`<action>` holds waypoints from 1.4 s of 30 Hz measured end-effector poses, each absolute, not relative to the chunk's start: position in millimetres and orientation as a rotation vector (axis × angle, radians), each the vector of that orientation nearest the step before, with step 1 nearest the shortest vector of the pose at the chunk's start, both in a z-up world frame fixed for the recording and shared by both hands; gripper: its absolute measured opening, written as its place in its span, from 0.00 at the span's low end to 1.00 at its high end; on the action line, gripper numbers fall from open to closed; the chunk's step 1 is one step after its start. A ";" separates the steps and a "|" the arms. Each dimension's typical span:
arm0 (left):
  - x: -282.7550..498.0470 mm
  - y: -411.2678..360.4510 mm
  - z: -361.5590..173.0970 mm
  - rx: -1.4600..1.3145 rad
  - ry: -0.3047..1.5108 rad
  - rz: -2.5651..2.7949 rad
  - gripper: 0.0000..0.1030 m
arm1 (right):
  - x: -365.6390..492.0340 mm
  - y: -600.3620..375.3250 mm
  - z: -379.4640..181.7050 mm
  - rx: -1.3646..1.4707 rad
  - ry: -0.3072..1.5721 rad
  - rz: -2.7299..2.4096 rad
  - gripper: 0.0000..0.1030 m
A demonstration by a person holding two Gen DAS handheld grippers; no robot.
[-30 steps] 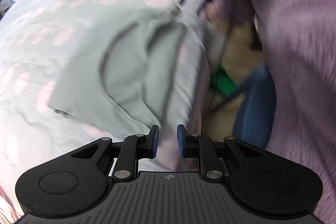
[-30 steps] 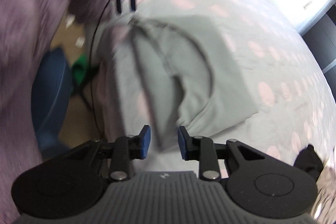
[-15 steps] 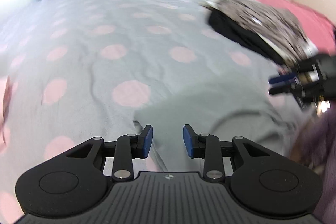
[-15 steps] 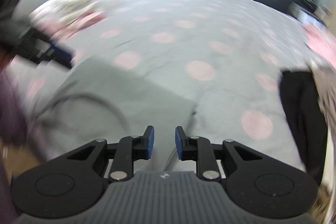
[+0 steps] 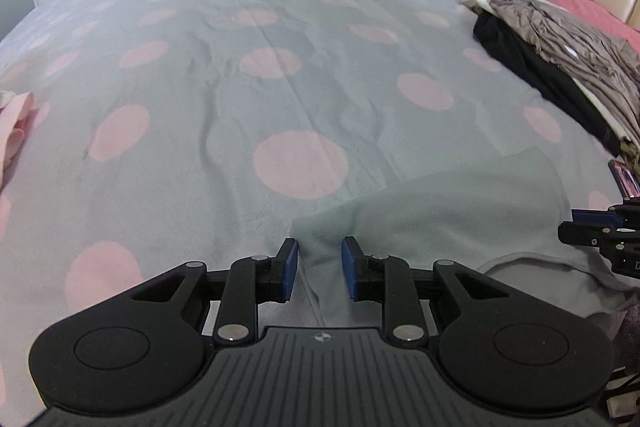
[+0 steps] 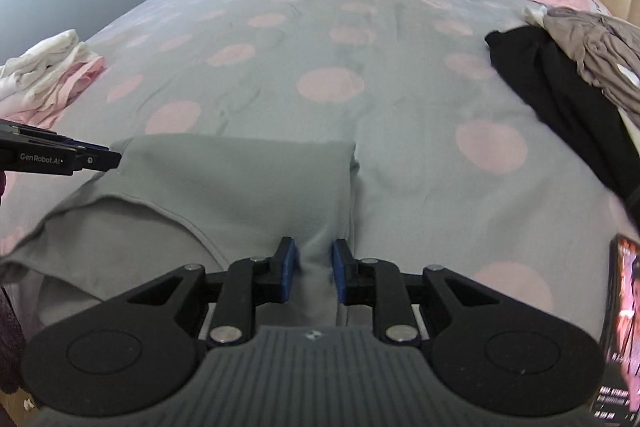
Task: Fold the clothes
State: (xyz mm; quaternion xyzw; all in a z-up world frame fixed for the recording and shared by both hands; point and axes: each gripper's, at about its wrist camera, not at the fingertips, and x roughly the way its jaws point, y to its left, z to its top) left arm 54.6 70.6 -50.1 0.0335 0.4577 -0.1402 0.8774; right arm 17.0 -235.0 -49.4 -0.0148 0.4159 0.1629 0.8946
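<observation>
From the left wrist view, the left gripper straddles a raised ridge of the grey garment; its jaws have just been closing, and whether the pads press the cloth I cannot tell. The garment lies on the near edge of the polka-dot bedspread. A pile of black and taupe clothes sits right of it.

From the right wrist view, the right gripper pinches the garment's right corner fold. White and pink clothes lie left of the garment, a phone right.
</observation>
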 end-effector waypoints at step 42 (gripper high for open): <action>-50.8 7.1 -44.7 0.349 1.081 -0.515 0.13 | -41.4 -232.9 -38.2 -0.100 1.002 0.392 0.06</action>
